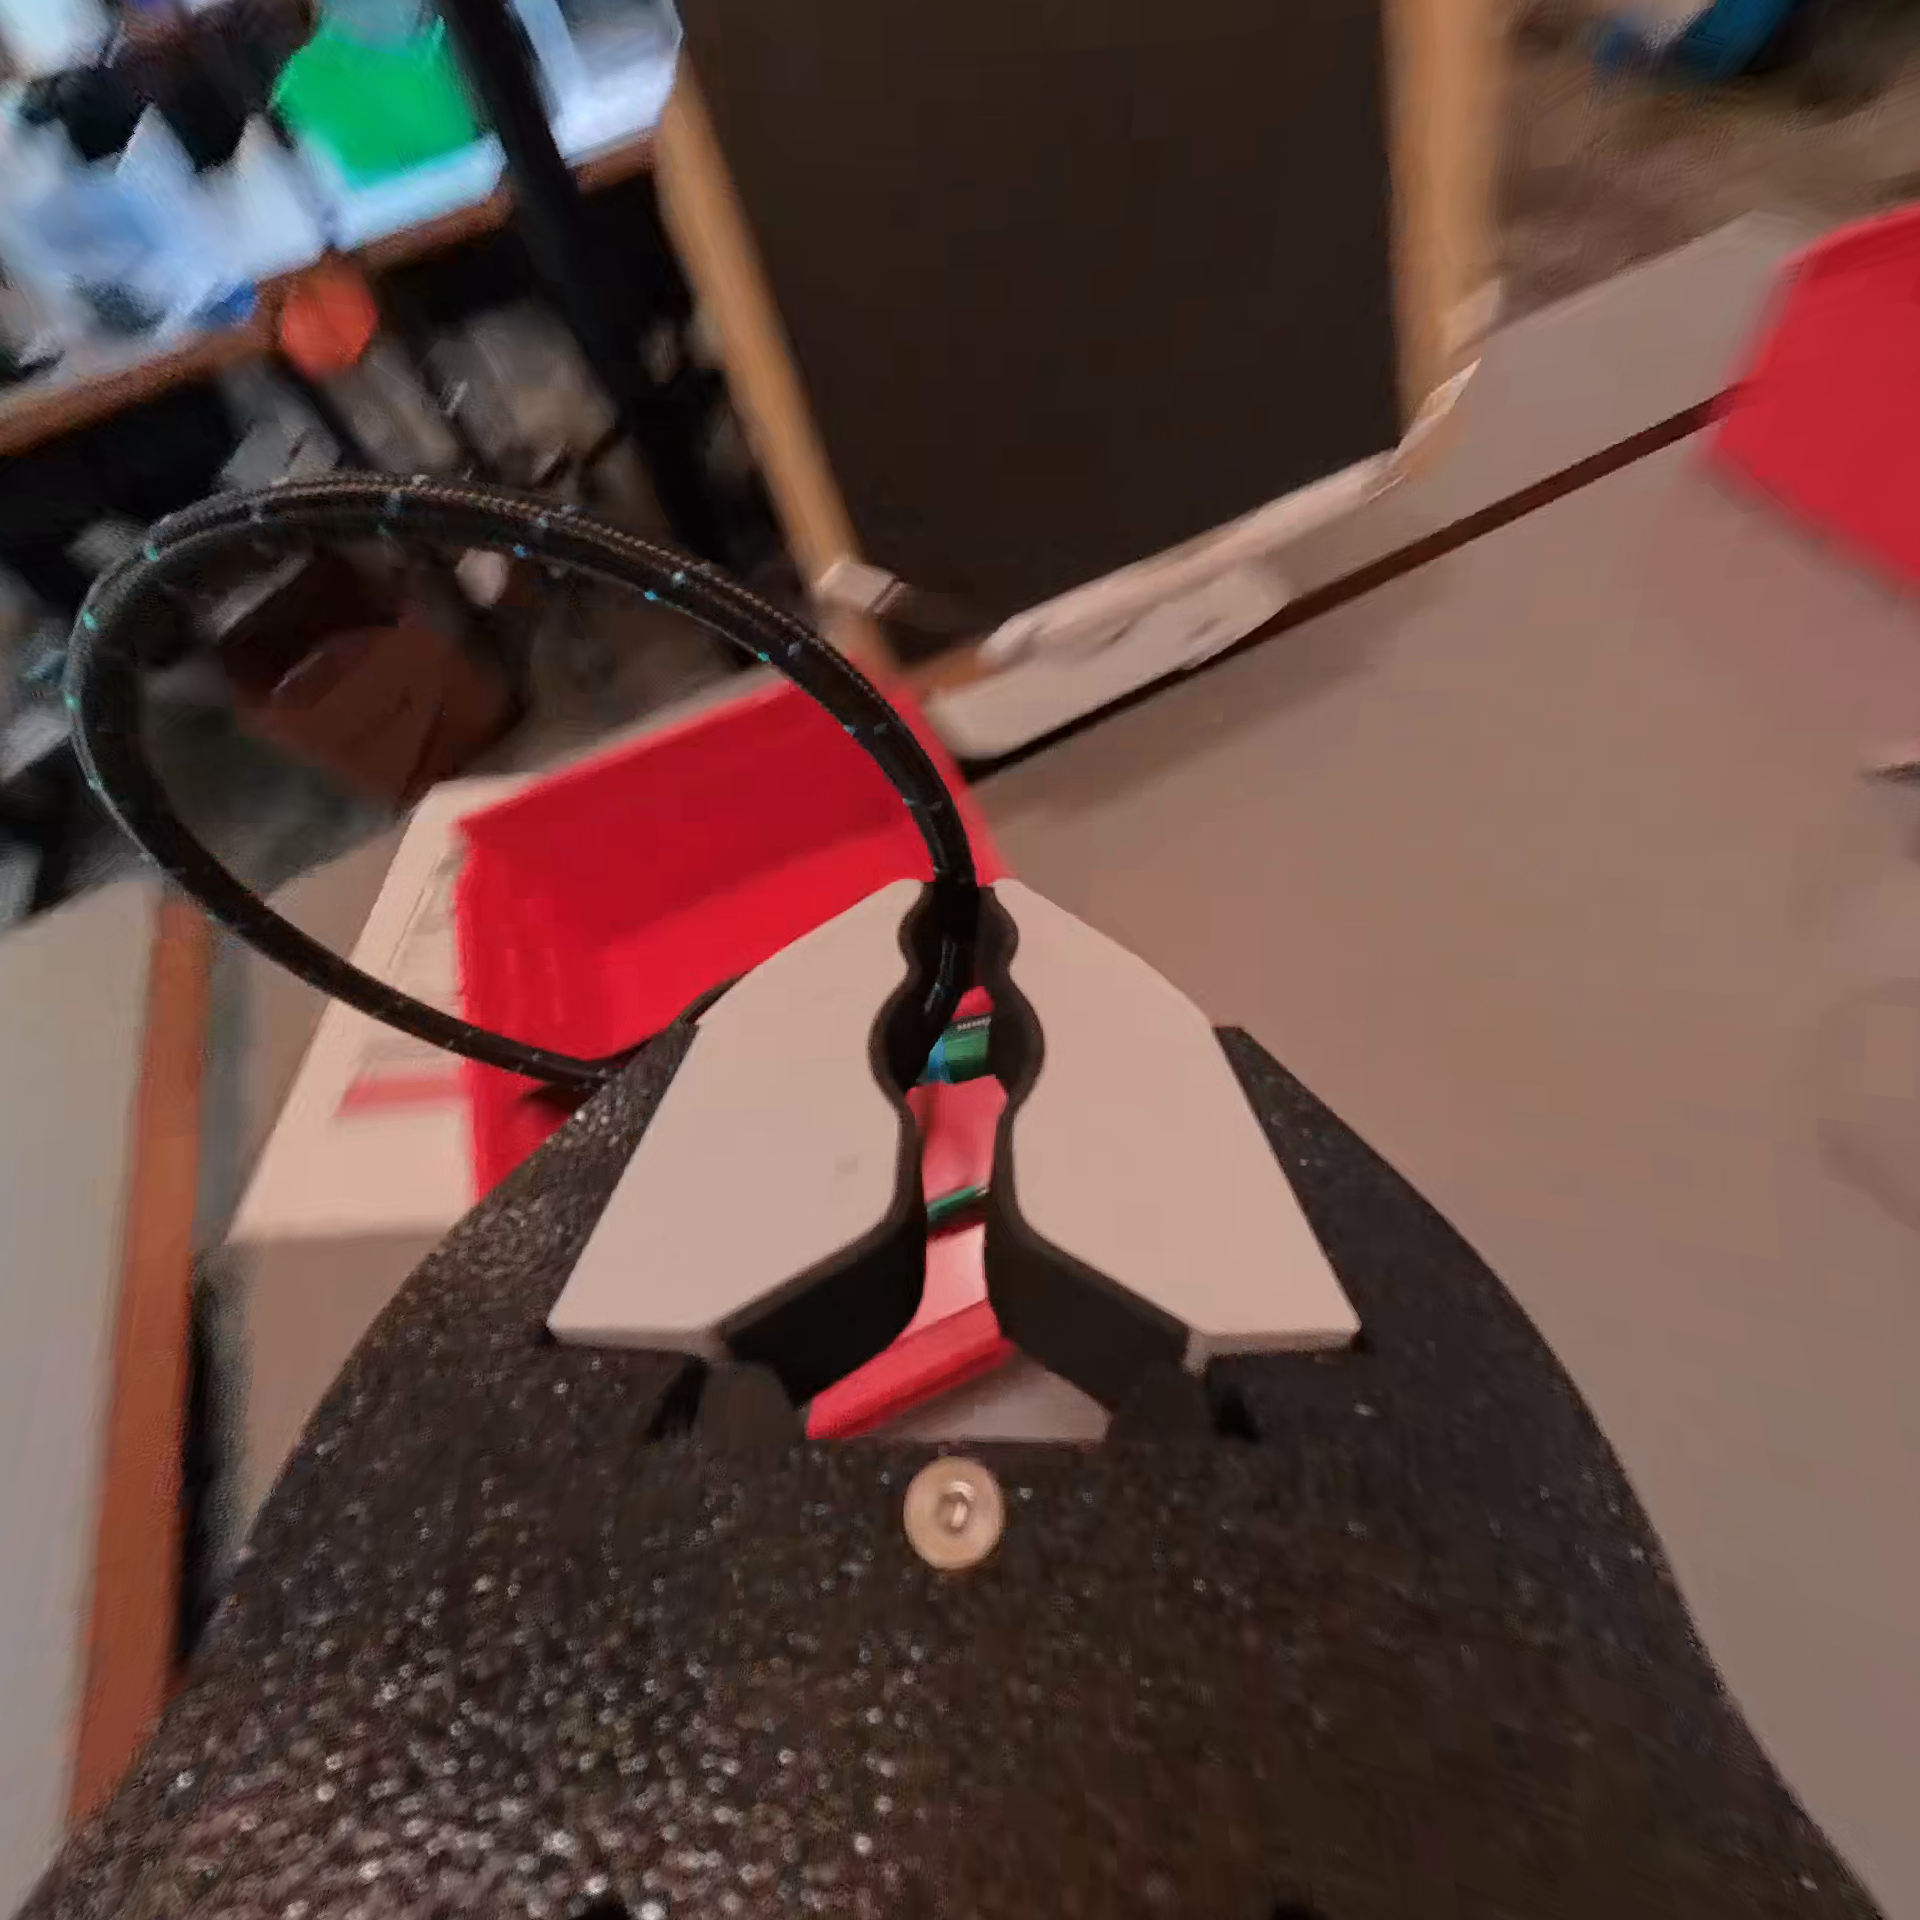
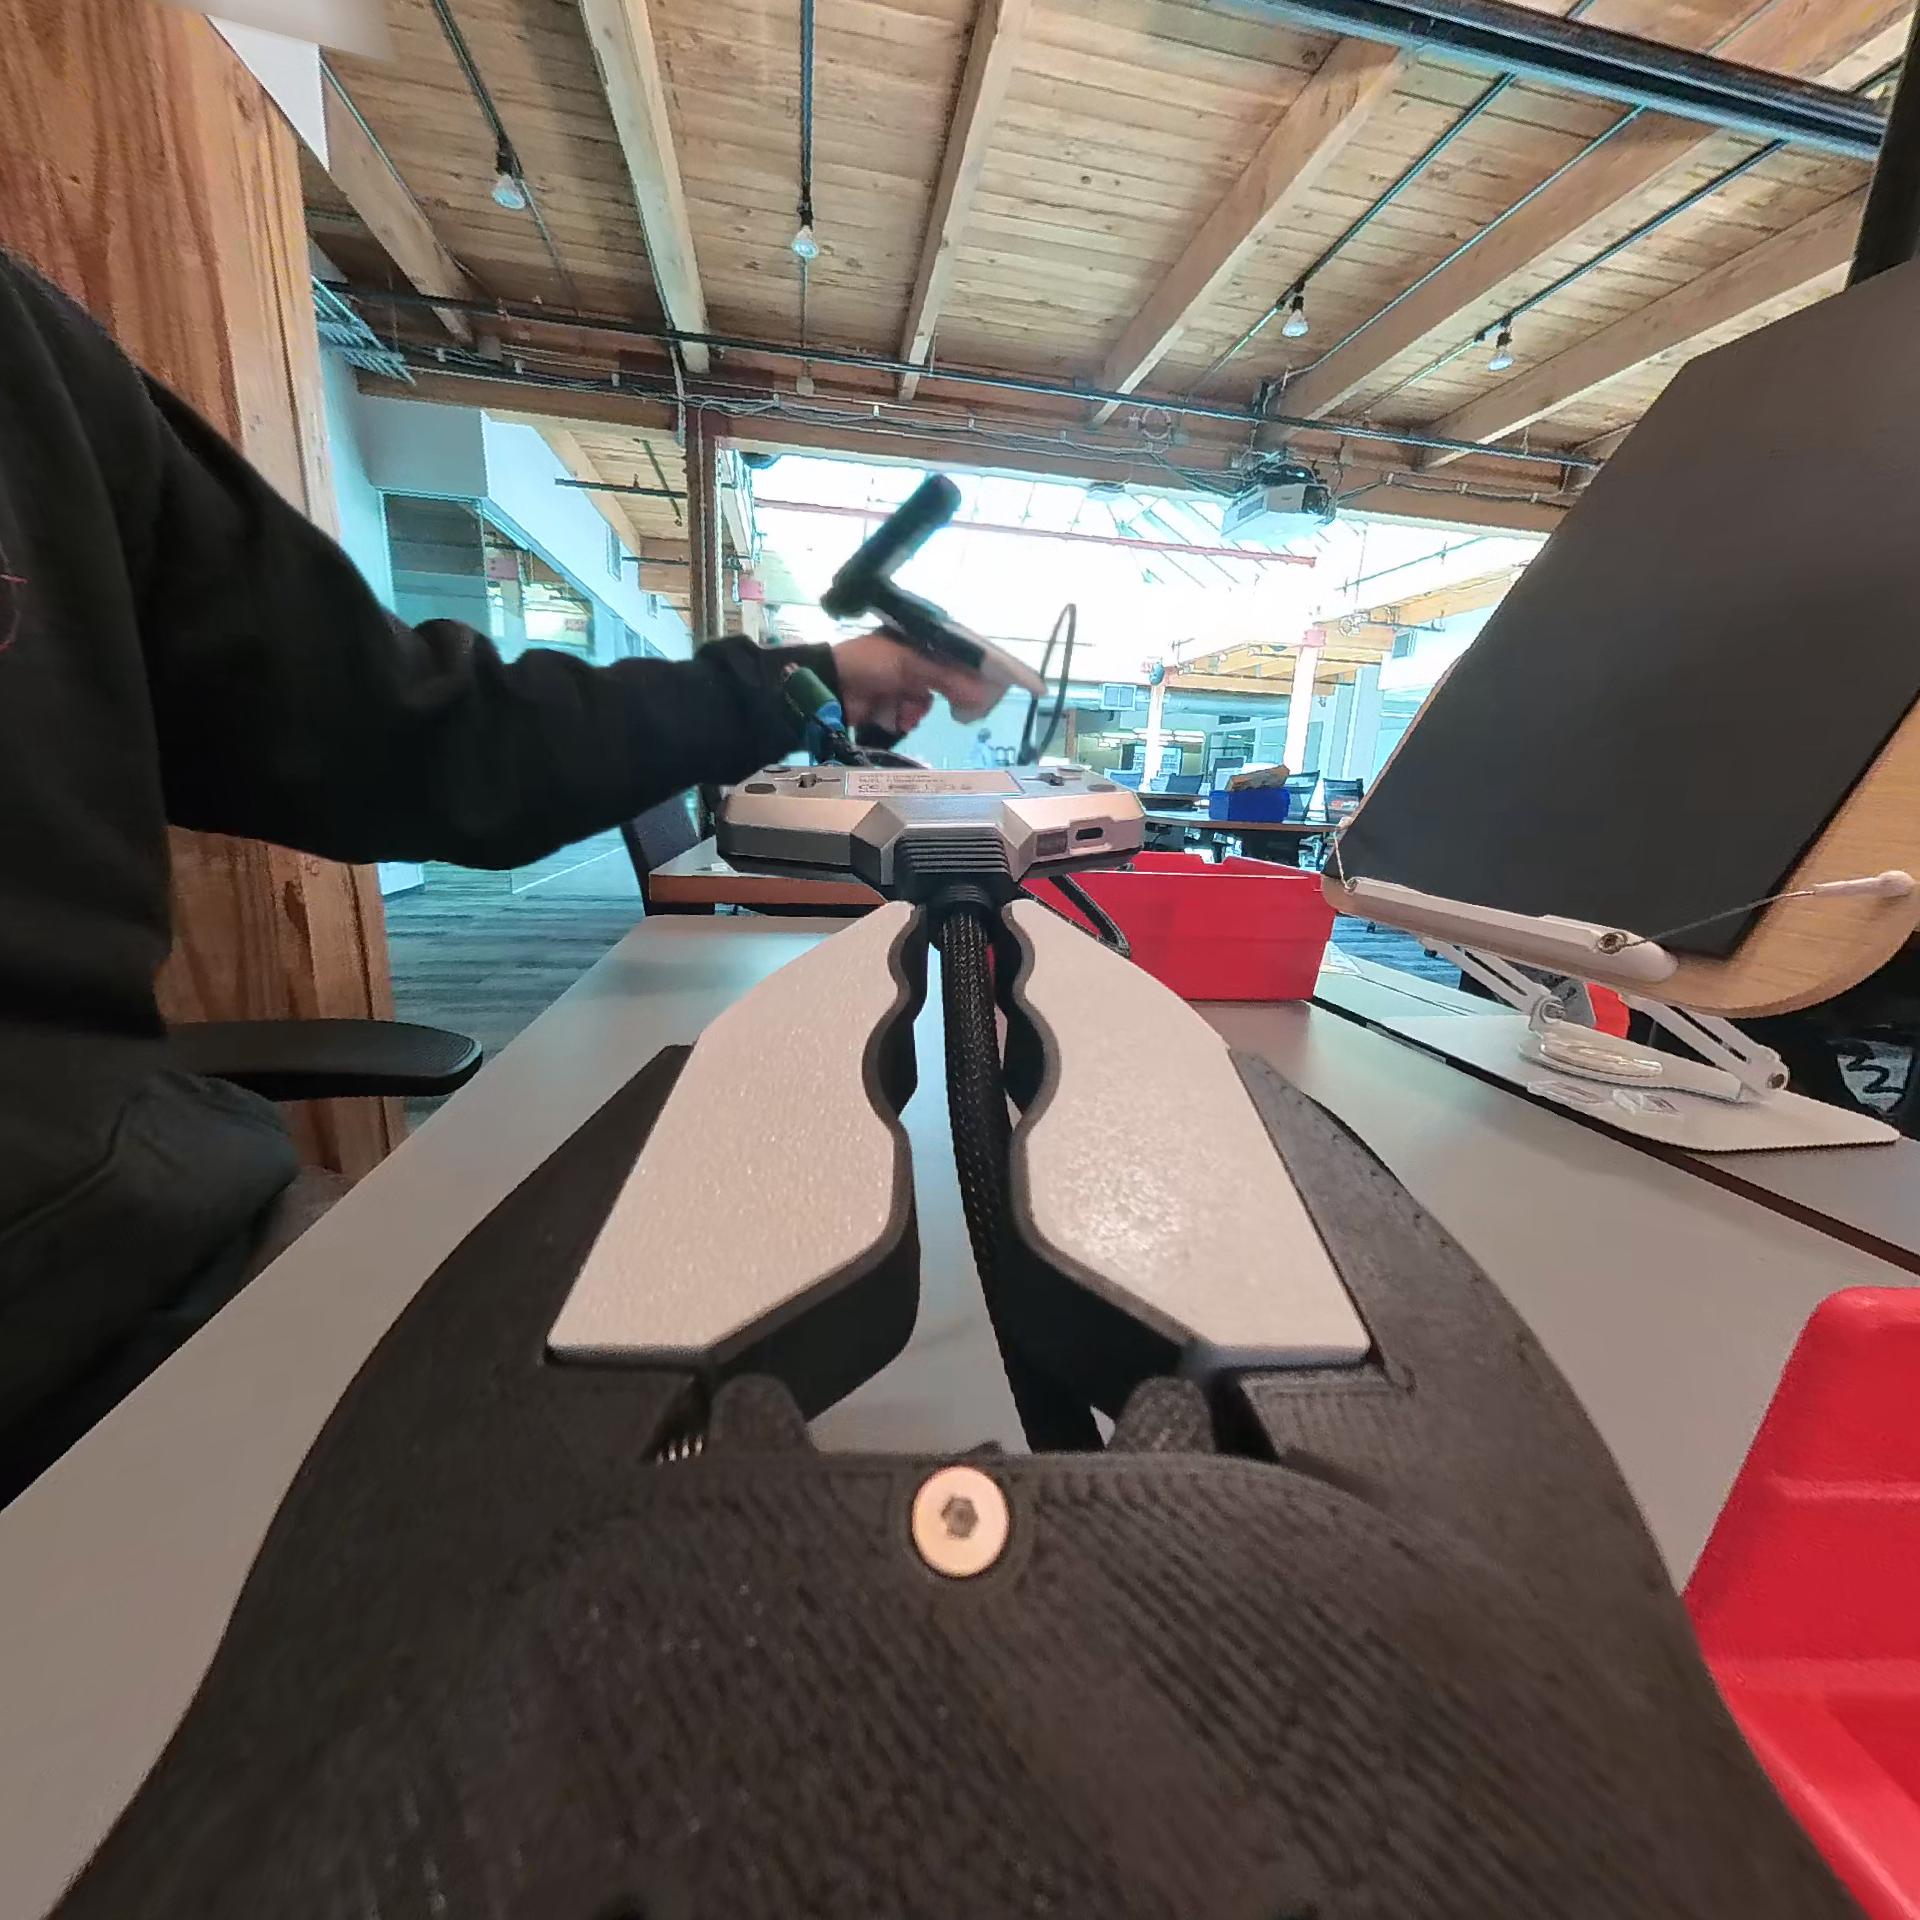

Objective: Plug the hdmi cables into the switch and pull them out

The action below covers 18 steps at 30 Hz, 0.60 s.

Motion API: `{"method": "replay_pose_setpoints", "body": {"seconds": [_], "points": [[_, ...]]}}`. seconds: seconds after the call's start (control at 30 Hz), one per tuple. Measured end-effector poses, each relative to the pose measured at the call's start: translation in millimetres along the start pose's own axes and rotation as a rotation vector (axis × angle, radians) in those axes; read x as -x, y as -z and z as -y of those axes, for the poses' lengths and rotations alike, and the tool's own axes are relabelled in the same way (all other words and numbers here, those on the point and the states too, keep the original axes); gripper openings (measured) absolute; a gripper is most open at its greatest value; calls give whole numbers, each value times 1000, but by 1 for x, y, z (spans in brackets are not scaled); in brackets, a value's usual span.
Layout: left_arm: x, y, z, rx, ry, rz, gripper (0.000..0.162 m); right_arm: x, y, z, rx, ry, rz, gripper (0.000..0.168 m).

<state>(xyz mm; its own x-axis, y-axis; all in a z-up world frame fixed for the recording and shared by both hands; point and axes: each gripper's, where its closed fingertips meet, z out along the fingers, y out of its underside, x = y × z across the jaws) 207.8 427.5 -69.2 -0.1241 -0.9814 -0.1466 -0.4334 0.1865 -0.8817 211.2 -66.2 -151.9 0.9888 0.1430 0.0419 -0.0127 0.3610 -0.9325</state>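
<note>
The silver HDMI switch (image 2: 928, 821) is held up off the grey table (image 2: 540, 1060), its underside with a label facing upward. Its own black braided lead (image 2: 971, 1049) leaves the near edge through a ribbed strain relief and runs back between the fingers of the right gripper (image 2: 961, 920), which are closed nearly together around that lead just below the switch.

Beyond the switch, the left gripper (image 1: 951, 899) is raised in a person's hand (image 2: 883, 681), the arm in a black sleeve (image 2: 468, 727). In its own blurred view its fingers are pinched shut on a black braided HDMI cable with teal flecks (image 1: 343, 499), which loops up and to the left and curves back down beside the gripper. A green-and-blue piece shows through the gap between the fingers; whether it is the plug cannot be told.

Under that gripper sits an open red bin (image 1: 665, 894). A second red bin (image 2: 1195, 920) stands behind the switch, and a dark board on a white folding stand (image 2: 1683, 665) rests to the right.
</note>
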Motion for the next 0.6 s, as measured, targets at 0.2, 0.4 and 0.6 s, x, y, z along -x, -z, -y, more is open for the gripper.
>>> {"method": "replay_pose_setpoints", "body": {"seconds": [0.2, 0.4, 0.6], "points": [[-137, 64, 72, -450, 55, -444, 6, -2, 2, 3, -21, -6, -9, 12], [-210, 64, 59, -600, 94, -393, 6, -2, 3, 3, -28, 0, -16, 12], [-251, 26, 6, -450, -19, -54, 6, 0, 4, 5, -39, -3, -9, 12]]}}
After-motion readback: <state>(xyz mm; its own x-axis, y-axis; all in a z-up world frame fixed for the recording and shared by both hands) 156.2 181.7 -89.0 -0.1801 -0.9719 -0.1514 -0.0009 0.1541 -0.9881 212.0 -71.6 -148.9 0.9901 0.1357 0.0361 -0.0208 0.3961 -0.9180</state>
